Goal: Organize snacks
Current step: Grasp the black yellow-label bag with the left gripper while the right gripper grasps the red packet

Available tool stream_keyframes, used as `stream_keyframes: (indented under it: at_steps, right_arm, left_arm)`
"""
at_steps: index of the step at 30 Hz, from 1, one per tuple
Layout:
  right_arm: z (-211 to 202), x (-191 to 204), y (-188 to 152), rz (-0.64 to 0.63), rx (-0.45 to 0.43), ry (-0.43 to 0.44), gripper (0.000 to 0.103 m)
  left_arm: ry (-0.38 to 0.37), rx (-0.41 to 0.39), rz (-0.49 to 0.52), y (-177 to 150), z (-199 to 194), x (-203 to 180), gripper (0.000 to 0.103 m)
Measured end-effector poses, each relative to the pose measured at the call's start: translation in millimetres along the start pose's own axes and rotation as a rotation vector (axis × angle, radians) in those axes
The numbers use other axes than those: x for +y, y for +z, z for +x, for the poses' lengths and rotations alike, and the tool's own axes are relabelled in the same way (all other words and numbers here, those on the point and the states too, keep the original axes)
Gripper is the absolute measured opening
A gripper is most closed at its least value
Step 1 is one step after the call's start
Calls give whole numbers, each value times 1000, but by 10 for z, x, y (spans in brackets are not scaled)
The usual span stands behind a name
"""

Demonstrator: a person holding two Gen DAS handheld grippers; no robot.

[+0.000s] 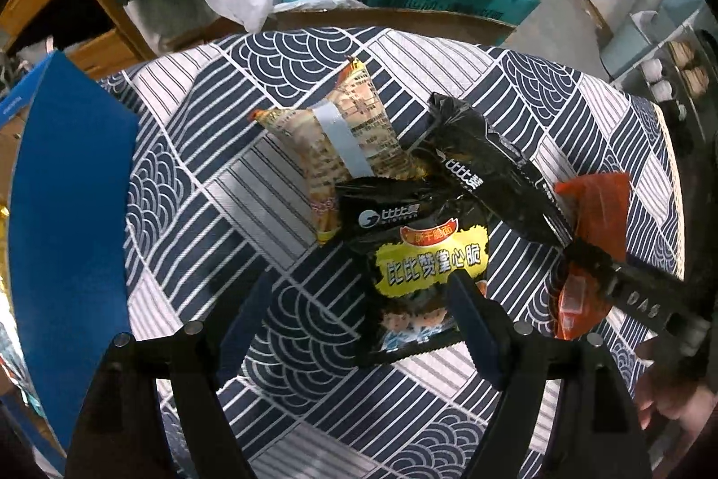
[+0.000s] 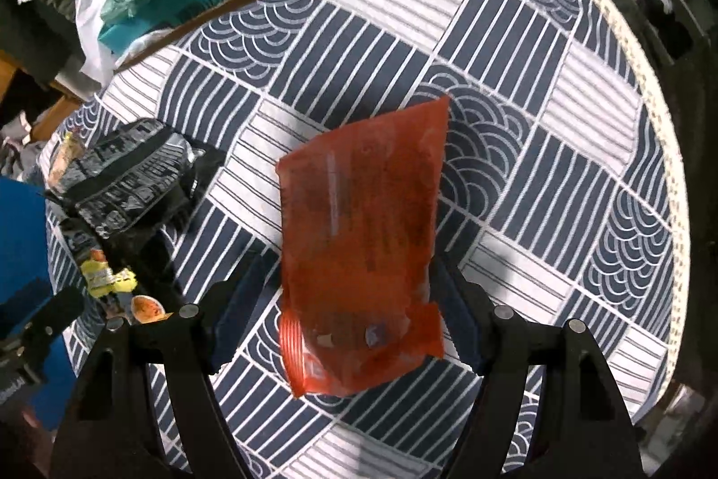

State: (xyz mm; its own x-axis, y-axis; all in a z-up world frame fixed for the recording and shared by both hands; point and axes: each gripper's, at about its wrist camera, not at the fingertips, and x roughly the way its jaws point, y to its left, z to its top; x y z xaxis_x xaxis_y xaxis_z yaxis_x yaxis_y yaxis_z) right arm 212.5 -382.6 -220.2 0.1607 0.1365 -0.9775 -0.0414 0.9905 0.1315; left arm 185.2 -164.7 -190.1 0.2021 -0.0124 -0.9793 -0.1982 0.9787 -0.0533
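Both tools are spread wide, nothing grasped: left tool [image 1: 359,322] over the black packet [image 1: 417,277], right tool [image 2: 354,322] straddling the orange packet [image 2: 363,245], which could be skidded across the bench [image 2: 516,84] if one finger lands first.

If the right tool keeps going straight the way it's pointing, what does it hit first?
Most likely the orange snack packet, which lies on the patterned tablecloth between the open right tool's fingers. Depth is hard to judge here.

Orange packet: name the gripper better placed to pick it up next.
Right. The right gripper is open with the orange packet between its fingers; the left gripper is over a black packet.
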Motion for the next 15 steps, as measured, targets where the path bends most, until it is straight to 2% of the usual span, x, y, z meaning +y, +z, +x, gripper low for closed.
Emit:
stream_keyframes:
  at_steps: [4, 8, 13, 15]
  right_arm:
    - [103, -6, -3, -18, 4, -35, 75]
    - [113, 15, -21, -42, -10, -34, 74]
    - [32, 21, -42, -54, -36, -26, 48]
    - [-19, 7, -63, -50, -46, -11, 45]
  left_arm:
    - [-17, 26, -20, -16, 75, -41, 82]
    - [-15, 43, -26, -21, 134, -136, 82]
    - [-2, 41, -20, 0, 189, -265, 82]
    - [3, 43, -21, 5, 213, -314, 82]
